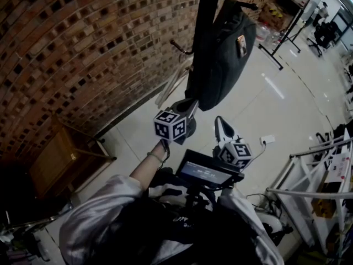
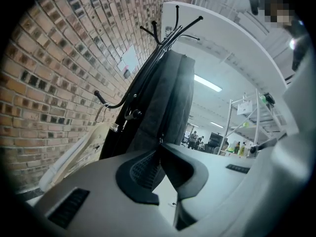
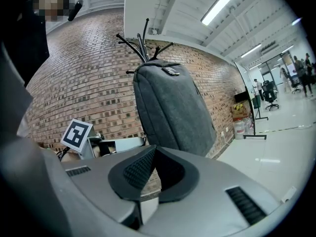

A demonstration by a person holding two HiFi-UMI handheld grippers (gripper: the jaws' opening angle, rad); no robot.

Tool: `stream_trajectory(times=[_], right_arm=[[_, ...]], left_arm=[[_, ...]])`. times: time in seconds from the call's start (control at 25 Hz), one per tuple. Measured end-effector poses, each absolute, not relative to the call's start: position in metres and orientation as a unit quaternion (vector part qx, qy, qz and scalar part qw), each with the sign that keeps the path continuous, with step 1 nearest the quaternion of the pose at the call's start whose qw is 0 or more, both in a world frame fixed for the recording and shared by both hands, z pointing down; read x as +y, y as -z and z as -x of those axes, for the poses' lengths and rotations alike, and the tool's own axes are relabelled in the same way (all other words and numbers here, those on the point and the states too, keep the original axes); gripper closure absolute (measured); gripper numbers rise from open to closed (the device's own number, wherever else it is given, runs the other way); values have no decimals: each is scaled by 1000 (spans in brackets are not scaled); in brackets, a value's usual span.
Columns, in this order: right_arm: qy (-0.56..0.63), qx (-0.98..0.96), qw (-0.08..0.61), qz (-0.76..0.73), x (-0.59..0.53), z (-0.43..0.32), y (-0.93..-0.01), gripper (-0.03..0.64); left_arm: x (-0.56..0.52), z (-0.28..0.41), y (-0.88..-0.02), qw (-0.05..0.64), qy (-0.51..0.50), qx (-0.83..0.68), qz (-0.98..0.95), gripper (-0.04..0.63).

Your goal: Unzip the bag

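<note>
A dark grey bag (image 1: 220, 54) hangs from a black coat stand (image 1: 204, 15) in front of a brick wall. My left gripper (image 1: 190, 105) reaches level to the bag's lower edge. In the left gripper view its jaws (image 2: 160, 146) are closed, and a small zipper pull (image 2: 161, 138) sits right at their tips, with the zipper seam running up the bag (image 2: 163, 98) above it. My right gripper (image 1: 220, 123) hangs a little lower and to the right, apart from the bag (image 3: 173, 107), shut (image 3: 155, 148) with nothing in it.
A brick wall (image 1: 83, 48) runs behind the stand. A wooden cabinet (image 1: 55, 159) stands at the left, and white slats (image 1: 174, 81) lean on the wall. White metal racks (image 1: 309, 170) stand at the right. A black floor stand (image 1: 287, 37) is further off.
</note>
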State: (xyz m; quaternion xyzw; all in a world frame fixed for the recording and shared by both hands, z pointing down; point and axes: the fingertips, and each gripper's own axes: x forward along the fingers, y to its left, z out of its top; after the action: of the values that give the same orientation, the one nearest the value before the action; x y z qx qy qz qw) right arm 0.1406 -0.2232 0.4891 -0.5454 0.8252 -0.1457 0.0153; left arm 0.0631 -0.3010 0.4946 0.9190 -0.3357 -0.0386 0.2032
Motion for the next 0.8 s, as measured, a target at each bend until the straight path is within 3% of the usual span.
stream_trajectory(times=[0.6, 0.8], right_arm=[[133, 829, 6, 543, -221, -137, -490, 630], [112, 835, -19, 539, -224, -125, -491, 630]], left_arm=[[-277, -34, -499, 166, -10, -363, -917, 584], [-267, -4, -513, 199, 6, -397, -896, 585]])
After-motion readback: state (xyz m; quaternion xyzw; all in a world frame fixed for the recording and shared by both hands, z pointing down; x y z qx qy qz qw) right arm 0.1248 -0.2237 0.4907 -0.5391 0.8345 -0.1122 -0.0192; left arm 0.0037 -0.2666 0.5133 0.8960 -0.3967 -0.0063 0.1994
